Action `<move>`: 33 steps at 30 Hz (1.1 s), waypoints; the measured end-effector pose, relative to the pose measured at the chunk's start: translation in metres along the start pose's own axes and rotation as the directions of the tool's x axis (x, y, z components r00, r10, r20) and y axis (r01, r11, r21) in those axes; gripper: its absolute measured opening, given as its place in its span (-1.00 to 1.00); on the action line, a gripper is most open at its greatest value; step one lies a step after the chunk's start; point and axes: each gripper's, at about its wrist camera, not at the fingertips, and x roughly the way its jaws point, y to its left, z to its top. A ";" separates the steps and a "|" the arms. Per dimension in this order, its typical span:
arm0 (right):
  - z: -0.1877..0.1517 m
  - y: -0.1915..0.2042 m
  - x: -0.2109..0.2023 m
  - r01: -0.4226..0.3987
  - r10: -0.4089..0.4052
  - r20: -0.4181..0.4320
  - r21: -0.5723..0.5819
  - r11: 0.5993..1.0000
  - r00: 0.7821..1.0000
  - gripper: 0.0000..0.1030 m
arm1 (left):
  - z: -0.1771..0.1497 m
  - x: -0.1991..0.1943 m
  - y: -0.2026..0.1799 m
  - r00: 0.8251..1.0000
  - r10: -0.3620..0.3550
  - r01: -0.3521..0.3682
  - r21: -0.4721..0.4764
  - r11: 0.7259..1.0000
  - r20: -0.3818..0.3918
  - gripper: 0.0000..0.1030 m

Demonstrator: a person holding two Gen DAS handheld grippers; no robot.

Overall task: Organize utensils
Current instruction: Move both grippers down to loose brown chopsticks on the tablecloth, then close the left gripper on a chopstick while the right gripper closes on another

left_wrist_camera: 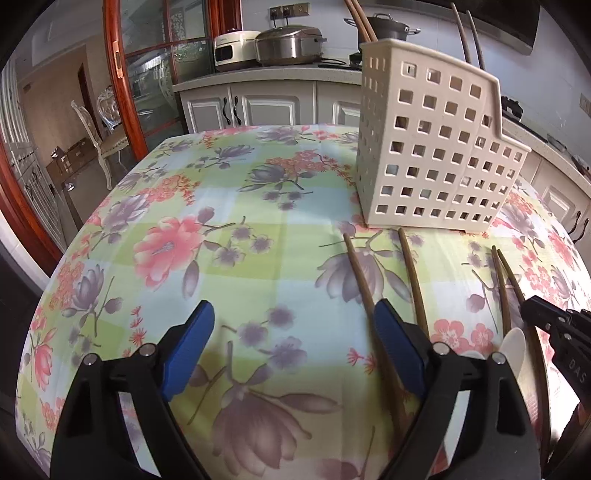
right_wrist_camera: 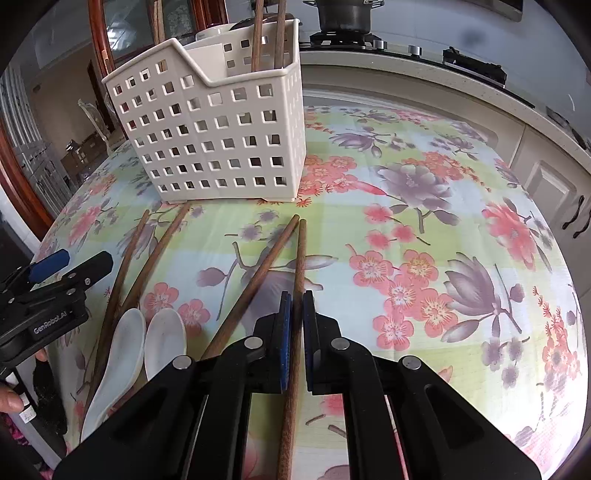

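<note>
A cream perforated utensil holder stands on the floral tablecloth, with wooden chopsticks upright in its back compartment; it also shows in the left wrist view. Several wooden chopsticks lie flat in front of it. My right gripper is shut on one chopstick, which lies on the cloth beside another chopstick. Two more chopsticks lie further left. Two white spoons lie beside them. My left gripper is open and empty over the cloth, its right finger next to a chopstick.
The table carries a floral cloth. A counter with cookers and a pot stands behind, with cabinets below. A wooden-framed glass door and a chair are at the left. A stove is behind the holder.
</note>
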 end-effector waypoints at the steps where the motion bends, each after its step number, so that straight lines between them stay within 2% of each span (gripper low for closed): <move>1: 0.000 0.000 0.000 -0.003 0.003 -0.001 -0.002 1.000 1.000 -0.89 | 0.002 0.003 -0.003 1.000 -0.010 0.010 0.004 1.000 -0.012 0.53; 2: 0.000 -0.001 0.000 -0.005 0.005 -0.002 -0.005 1.000 1.000 -0.89 | 0.003 0.005 -0.005 1.000 -0.018 0.018 0.007 1.000 -0.021 0.50; 5: 0.000 -0.001 -0.001 -0.012 0.012 -0.005 -0.006 1.000 1.000 -0.89 | 0.004 0.013 -0.015 0.997 -0.043 0.045 0.028 0.999 -0.062 0.24; 8: 0.001 -0.003 -0.001 -0.021 0.021 -0.011 -0.003 1.000 1.000 -0.89 | 0.003 0.015 -0.022 0.997 -0.053 0.056 0.056 0.997 -0.057 0.02; 11: 0.002 -0.001 0.000 -0.018 0.018 -0.019 -0.017 1.000 1.000 -0.89 | 0.004 0.015 -0.027 0.994 -0.086 0.091 0.078 0.993 -0.064 -0.28; 13: 0.003 0.000 0.000 -0.017 0.016 -0.026 -0.025 1.000 1.000 -0.89 | 0.004 0.015 -0.031 0.993 -0.095 0.102 0.103 0.990 -0.067 -0.57; 15: 0.004 -0.001 0.001 -0.019 0.018 -0.031 -0.034 0.999 0.999 -0.89 | 0.005 0.014 -0.035 0.992 -0.102 0.109 0.116 0.987 -0.072 -0.65; 21: 0.004 0.003 0.002 -0.010 0.008 -0.036 -0.080 0.997 0.999 -0.89 | 0.004 0.014 -0.034 0.992 -0.111 0.118 0.125 0.985 -0.064 -0.69; 23: 0.003 0.006 0.001 0.004 -0.007 -0.030 -0.100 0.995 1.000 -0.89 | 0.002 0.011 -0.033 0.992 -0.115 0.121 0.126 0.985 -0.060 -0.82; 28: 0.002 0.003 -0.001 0.002 -0.003 -0.018 -0.078 0.997 1.000 -0.89 | 0.001 0.010 -0.020 0.981 -0.182 0.186 0.062 0.981 -0.066 -0.84; 33: 0.002 0.001 -0.008 -0.006 0.007 0.009 -0.065 0.998 1.000 -0.89 | 0.000 0.002 -0.013 0.978 -0.204 0.207 0.042 0.978 -0.050 -0.85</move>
